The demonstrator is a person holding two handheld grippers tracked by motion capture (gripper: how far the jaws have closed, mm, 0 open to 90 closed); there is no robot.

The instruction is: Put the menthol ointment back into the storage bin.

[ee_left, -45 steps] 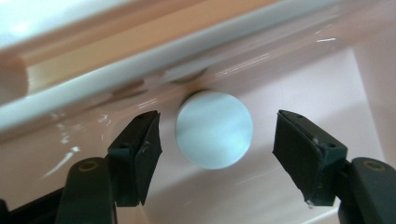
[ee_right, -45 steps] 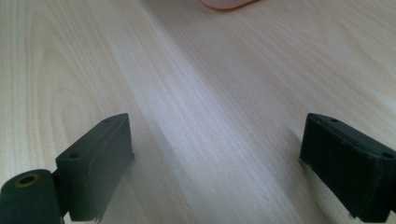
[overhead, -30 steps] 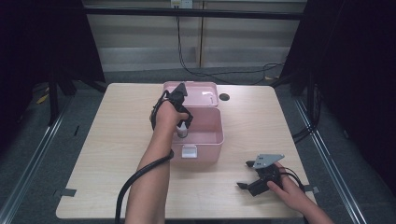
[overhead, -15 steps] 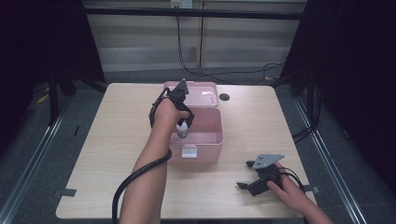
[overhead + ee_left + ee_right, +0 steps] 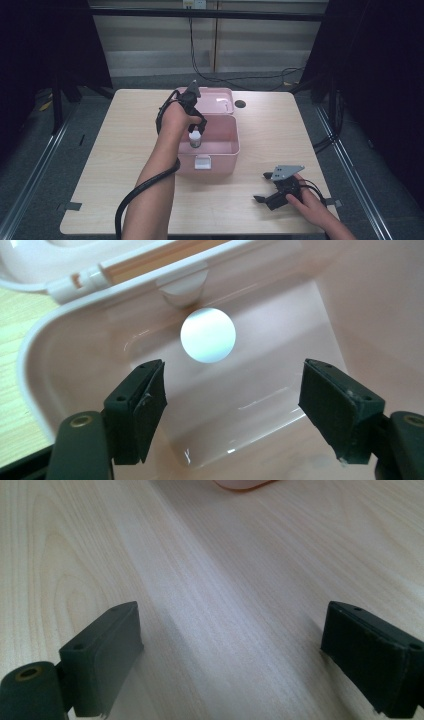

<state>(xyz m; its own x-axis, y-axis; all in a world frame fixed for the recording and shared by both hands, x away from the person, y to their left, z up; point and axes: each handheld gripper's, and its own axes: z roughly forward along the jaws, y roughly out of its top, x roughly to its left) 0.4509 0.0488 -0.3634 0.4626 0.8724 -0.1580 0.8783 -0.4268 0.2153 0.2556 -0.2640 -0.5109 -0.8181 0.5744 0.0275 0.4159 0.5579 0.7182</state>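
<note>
- My left gripper (image 5: 192,112) hangs over the open pink box (image 5: 220,150), jaws spread wide and holding nothing.
- The small white bottle (image 5: 195,137) stands upright on the box floor, toward its left side; in the left gripper view its round cap (image 5: 207,335) sits beyond my jaws, not between them.
- I judge a grasp is the step: I'd slide forward until the cap is centred, go down straight, keep the pads off the box wall, then close gently on the neck.
- My right gripper (image 5: 272,195) rests on the table (image 5: 310,130) near the right corner, jaws wide apart, empty.
</note>
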